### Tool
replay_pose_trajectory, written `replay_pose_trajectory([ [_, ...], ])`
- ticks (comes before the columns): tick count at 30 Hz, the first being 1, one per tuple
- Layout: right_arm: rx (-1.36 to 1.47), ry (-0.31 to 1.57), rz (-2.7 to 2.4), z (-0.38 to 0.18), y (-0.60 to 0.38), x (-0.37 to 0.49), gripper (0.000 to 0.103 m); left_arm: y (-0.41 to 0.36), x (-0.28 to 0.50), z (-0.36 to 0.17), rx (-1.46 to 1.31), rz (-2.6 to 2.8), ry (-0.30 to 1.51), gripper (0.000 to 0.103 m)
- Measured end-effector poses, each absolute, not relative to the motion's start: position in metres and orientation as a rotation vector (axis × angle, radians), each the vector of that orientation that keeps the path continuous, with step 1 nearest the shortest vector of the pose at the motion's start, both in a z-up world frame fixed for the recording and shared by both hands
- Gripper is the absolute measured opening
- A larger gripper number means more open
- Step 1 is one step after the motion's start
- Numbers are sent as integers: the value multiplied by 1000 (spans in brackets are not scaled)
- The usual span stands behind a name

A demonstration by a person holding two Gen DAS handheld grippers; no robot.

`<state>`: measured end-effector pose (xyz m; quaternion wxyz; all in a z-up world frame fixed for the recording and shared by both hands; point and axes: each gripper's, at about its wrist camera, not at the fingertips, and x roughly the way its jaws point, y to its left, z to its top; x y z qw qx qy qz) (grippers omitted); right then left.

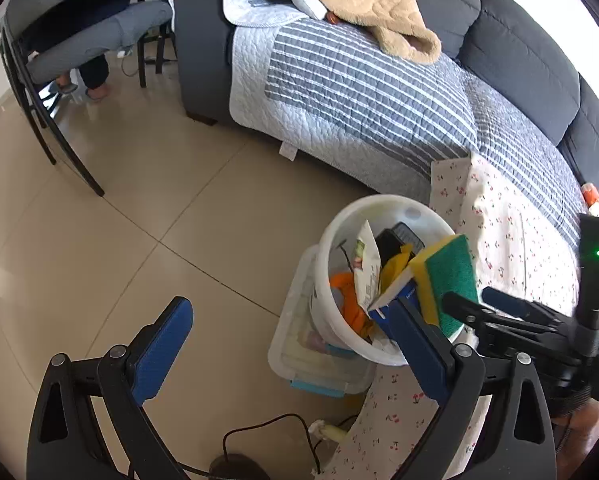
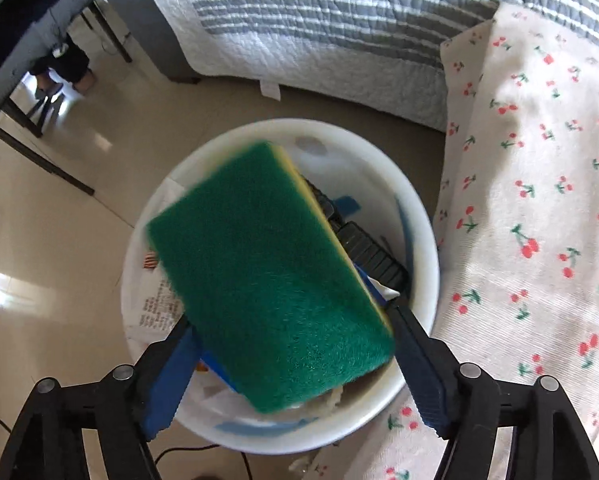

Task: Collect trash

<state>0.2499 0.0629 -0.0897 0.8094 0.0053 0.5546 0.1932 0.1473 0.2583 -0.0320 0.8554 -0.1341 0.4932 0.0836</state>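
Right wrist view: green sponge (image 2: pixel 271 276) blurred, loose between the spread right gripper (image 2: pixel 295 364) jaws, pads not pressing, right over the white bin (image 2: pixel 427 240). Left gripper (image 1: pixel 295 344) spread, empty.

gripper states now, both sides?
Left hand-held gripper: open, nothing between its fingers.
Right hand-held gripper: open; the green and yellow sponge sits between the fingers, blurred, over the white bin.

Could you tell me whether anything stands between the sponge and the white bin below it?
Nothing visible does: the sponge sits between the right gripper's parted fingers directly over the white bin, whose open top holds only earlier trash.
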Motion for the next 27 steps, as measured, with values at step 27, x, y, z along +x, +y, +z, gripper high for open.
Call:
replay_pose_trajectory([
  [27,-34,983,132,-14,-98,124,97,108,82,-3,-91,-50,944,99],
])
